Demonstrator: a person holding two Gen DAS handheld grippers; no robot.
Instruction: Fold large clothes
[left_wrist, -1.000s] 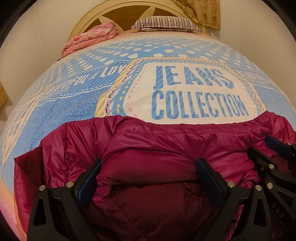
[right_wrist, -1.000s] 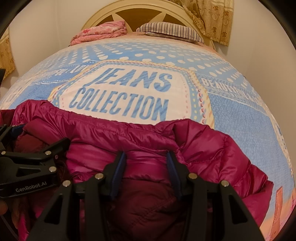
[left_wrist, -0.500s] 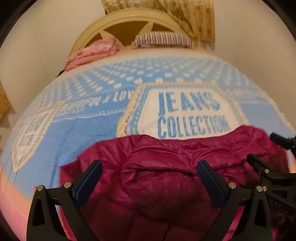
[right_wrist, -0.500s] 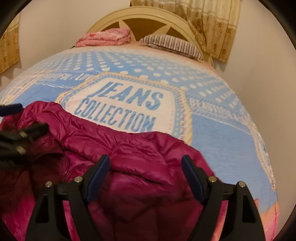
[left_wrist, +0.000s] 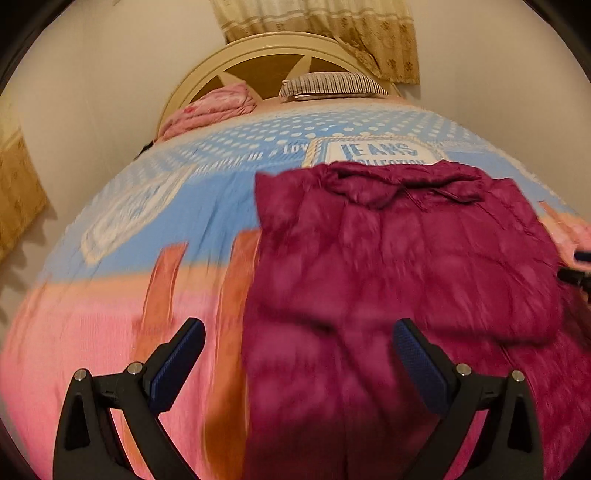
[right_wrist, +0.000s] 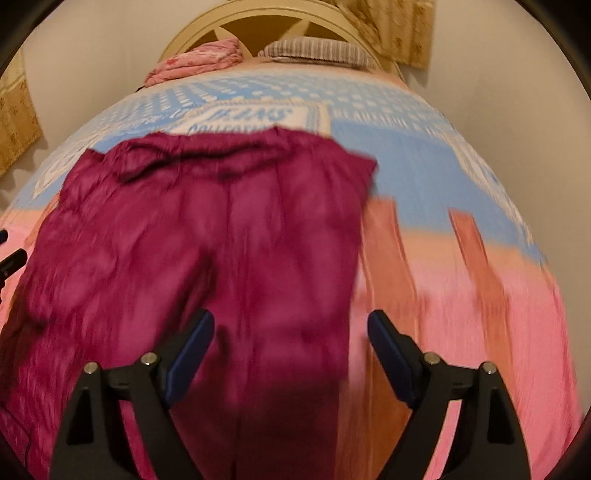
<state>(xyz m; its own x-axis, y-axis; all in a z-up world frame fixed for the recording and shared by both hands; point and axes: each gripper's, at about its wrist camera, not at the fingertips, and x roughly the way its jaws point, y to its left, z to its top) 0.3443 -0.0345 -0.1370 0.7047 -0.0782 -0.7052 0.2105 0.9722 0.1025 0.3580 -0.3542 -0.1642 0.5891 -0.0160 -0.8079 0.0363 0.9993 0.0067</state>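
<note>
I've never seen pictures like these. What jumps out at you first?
A big magenta puffer jacket lies spread across the near half of the bed, covering part of the blue bedspread with its "JEANS COLLECTION" print. At the bottom of each view, a black gripper's two fingers, left gripper and right gripper, stand wide open, holding nothing.

Left wrist view: raised above the foot of the bed (left_wrist: 122, 229), facing forward along the open jaws toward the headboard (left_wrist: 258, 48); magenta jacket (left_wrist: 406, 258) right of centre, near, filling the lower frame. Motion-blurred.

Right wrist view: similar height and heading, set further right; same jacket (right_wrist: 207, 236) left of centre, bedspread (right_wrist: 424, 177) open on the right. Blurred likewise.

Shared by both: jacket, "JEANS COLLECTION" panel (left_wrist: 376, 151) partly covered, pink folded blanket (right_wrist: 199, 61), striped pillow (left_wrist: 328, 83), headboard, curtain (left_wrist: 332, 26). Tip of the opposite gripper at each inner frame edge.
</note>
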